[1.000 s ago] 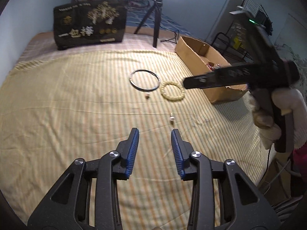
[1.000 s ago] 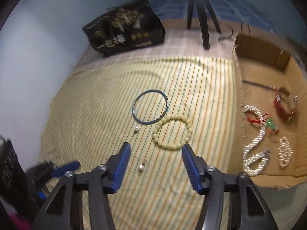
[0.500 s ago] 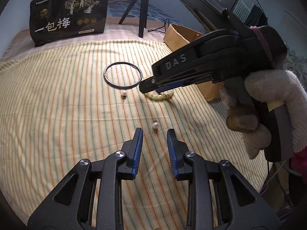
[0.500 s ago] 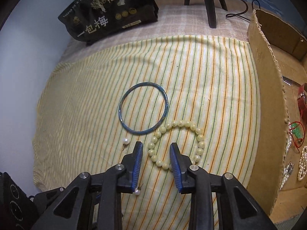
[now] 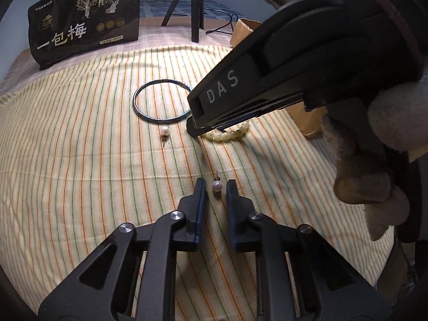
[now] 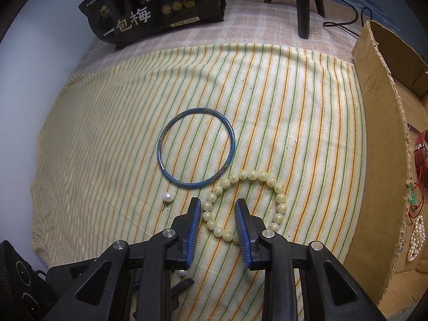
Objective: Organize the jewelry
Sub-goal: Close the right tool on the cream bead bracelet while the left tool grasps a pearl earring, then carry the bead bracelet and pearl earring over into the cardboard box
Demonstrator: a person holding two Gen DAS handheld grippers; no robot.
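A pearl earring (image 5: 217, 186) lies on the striped cloth between the tips of my open left gripper (image 5: 216, 184); it is not clamped. A second pearl earring (image 5: 165, 131) lies near a dark blue bangle (image 5: 162, 101), which also shows in the right wrist view (image 6: 196, 152). A cream bead bracelet (image 6: 247, 202) lies beside the bangle. My right gripper (image 6: 218, 203) is open, low over the bracelet's left side, with several beads between its fingers. In the left wrist view the right gripper (image 5: 196, 128) hides most of the bracelet (image 5: 227, 135).
A cardboard box (image 6: 385, 139) stands at the right and holds pearl strands (image 6: 416, 238) and a red item (image 6: 421, 149). A black printed bag (image 6: 157, 5) and a tripod (image 6: 303, 2) stand at the back. The yellow striped cloth (image 6: 281, 93) covers the table.
Both grippers have moved forward and down. The left now has the near pearl earring between its tips. The right now straddles the bead bracelet's left side. Both jaws are narrower than a second ago.
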